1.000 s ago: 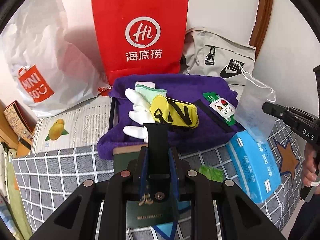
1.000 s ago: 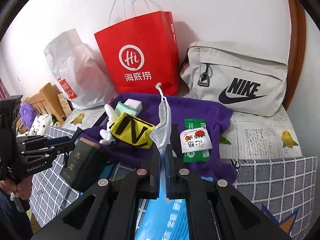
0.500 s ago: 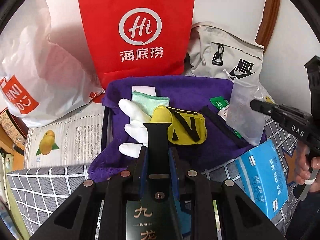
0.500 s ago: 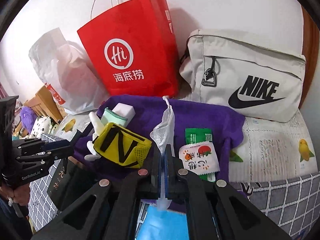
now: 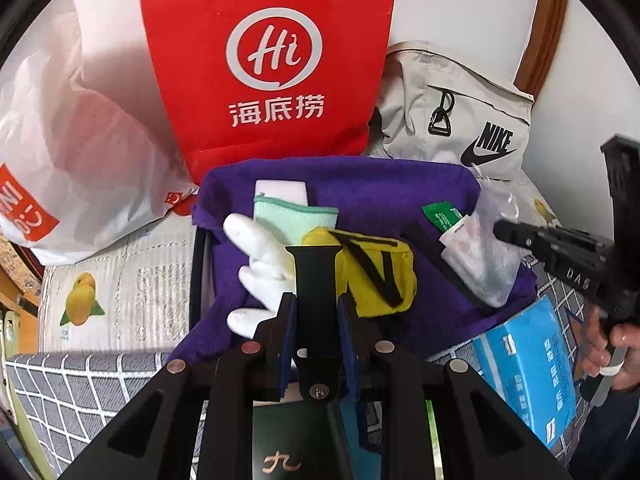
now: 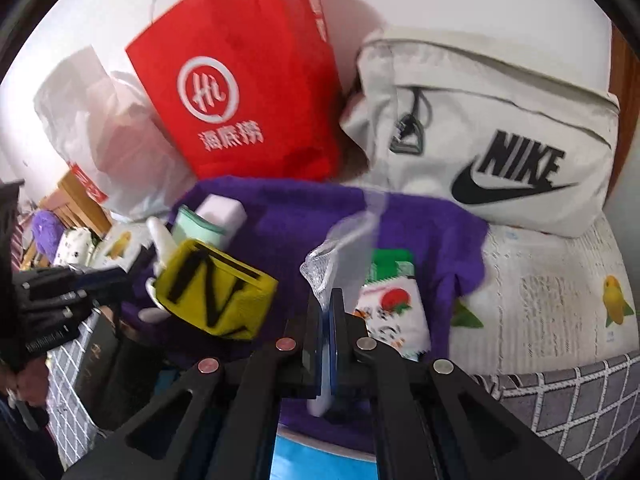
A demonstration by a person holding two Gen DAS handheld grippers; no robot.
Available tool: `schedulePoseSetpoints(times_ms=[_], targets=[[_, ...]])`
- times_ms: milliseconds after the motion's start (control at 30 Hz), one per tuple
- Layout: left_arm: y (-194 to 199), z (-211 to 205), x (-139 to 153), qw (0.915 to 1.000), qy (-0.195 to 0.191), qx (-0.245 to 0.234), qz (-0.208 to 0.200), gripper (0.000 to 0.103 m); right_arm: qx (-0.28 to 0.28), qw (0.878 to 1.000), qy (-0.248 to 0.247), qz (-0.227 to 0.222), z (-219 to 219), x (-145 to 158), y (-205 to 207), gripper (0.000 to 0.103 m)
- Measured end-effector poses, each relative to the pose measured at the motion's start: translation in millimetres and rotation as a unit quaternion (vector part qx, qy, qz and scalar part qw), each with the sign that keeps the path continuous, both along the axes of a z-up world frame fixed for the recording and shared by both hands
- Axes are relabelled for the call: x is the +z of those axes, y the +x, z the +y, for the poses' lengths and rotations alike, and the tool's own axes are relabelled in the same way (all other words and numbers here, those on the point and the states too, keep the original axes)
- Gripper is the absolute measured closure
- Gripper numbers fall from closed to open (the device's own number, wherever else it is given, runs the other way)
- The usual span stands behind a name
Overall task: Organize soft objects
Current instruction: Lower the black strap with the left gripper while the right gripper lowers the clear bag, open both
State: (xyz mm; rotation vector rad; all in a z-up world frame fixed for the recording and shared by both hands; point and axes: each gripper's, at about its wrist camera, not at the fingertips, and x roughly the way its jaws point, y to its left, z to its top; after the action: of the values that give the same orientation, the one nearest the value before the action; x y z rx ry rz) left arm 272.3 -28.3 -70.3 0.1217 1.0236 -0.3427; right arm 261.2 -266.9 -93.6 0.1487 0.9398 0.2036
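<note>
A purple towel [image 5: 360,184] lies on the bed and holds a yellow pouch with black straps [image 5: 376,276], a white glove [image 5: 260,252], a mint cloth [image 5: 296,220] and a green-and-white snack packet [image 6: 390,312]. My left gripper [image 5: 316,312] is shut on a black strap [image 5: 316,280] over the glove. My right gripper [image 6: 327,316] is shut on a white mesh drawstring bag [image 6: 340,256] and holds it above the towel; the bag also shows in the left wrist view [image 5: 486,248].
A red paper bag [image 5: 268,60], a white plastic bag [image 5: 72,120] and a grey Nike bag [image 6: 500,132] stand behind the towel. A blue tissue pack [image 5: 528,372] and a dark green box [image 5: 280,448] lie near the front on the checked cover.
Both grippers have moved forward toward the towel. The mesh bag has come lower and further over the towel's right part, above the snack packet.
</note>
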Motion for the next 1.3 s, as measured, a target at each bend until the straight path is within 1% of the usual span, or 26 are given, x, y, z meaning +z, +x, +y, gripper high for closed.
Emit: schedulePoseSetpoints(times_ms=[133,333,367,433,467,500,533,600,767,867,1000,1100,1133,1167,1200,1233,1267,1300], targets=[[9.2,-10.9,-0.5,1.0000,0.002,-0.007,0.001,0.083,-0.008,0.999,-0.032,0.012,-7.4,-6.7,-1.2,0.097],[25.5,-26.7,-2.9,0.9999,0.000,-0.014,0.008,0.083,-0.003,0.999,-0.045,0.023,-14.8,-13.5,-0.5,0.096],[27.1,-28.3,-3.3,0.9999,-0.002,-0.014,0.009,0.083,-0.001,0.999,-0.047,0.024,-15.5,-12.8,-1.3,0.094],[31.2,-33.2,-4.9,0.9998,-0.003,-0.016,0.011,0.083,0.003,0.998,-0.051,0.025,-16.7,-11.7,-3.5,0.080],[32.8,-35.0,-5.6,0.9998,0.002,-0.017,0.009,0.083,0.005,0.998,-0.055,0.024,-17.3,-10.9,-4.9,0.075],[35.1,-35.1,-6.3,0.9998,0.007,-0.016,0.008,0.083,0.006,0.998,-0.060,0.021,-17.3,-9.5,-6.7,0.068],[36.3,-33.3,-6.1,0.9999,0.006,-0.014,0.008,0.083,0.007,0.998,-0.063,0.018,-16.4,-8.4,-7.9,0.064],[40.2,-24.2,-6.2,1.0000,0.004,-0.004,0.008,0.083,0.008,0.997,-0.071,0.013,-15.9,-5.7,-11.8,0.064],[50.1,-6.1,-14.2,0.9993,0.026,0.024,0.012,0.083,0.016,0.997,-0.075,0.002,-13.1,0.5,-18.2,0.059],[53.5,-6.1,-20.6,0.9993,0.028,0.019,0.018,0.083,0.021,0.997,-0.070,0.002,-10.9,1.0,-17.8,0.056],[55.2,-8.1,-25.7,0.9990,0.037,0.018,0.017,0.082,0.022,0.996,-0.084,0.007,-9.8,-0.4,-20.5,0.057],[55.3,-5.5,-24.9,0.9992,0.030,0.021,0.018,0.082,0.016,0.996,-0.083,0.006,-13.9,1.6,-24.7,0.056],[54.8,-4.4,-24.4,0.9990,0.033,0.023,0.018,0.079,0.012,0.997,-0.081,0.005,-15.9,3.5,-26.5,0.056],[54.6,-4.3,-24.4,0.9989,0.035,0.025,0.019,0.071,0.010,0.997,-0.080,0.004,-17.1,4.9,-27.8,0.056],[53.4,-3.9,-23.4,0.9987,0.040,0.026,0.018,0.067,0.007,0.997,-0.077,0.003,-18.1,6.4,-29.1,0.056],[52.1,-3.2,-22.1,0.9985,0.044,0.029,0.015,0.056,0.007,0.997,-0.075,0.003,-18.5,7.8,-30.5,0.056],[50.4,-1.5,-20.1,0.9981,0.047,0.037,0.012,0.051,0.006,0.997,-0.073,0.003,-18.4,9.1,-31.7,0.056],[48.1,0.6,-17.3,0.9980,0.044,0.043,0.010,0.050,0.006,0.997,-0.072,0.002,-18.1,10.5,-33.1,0.056]])
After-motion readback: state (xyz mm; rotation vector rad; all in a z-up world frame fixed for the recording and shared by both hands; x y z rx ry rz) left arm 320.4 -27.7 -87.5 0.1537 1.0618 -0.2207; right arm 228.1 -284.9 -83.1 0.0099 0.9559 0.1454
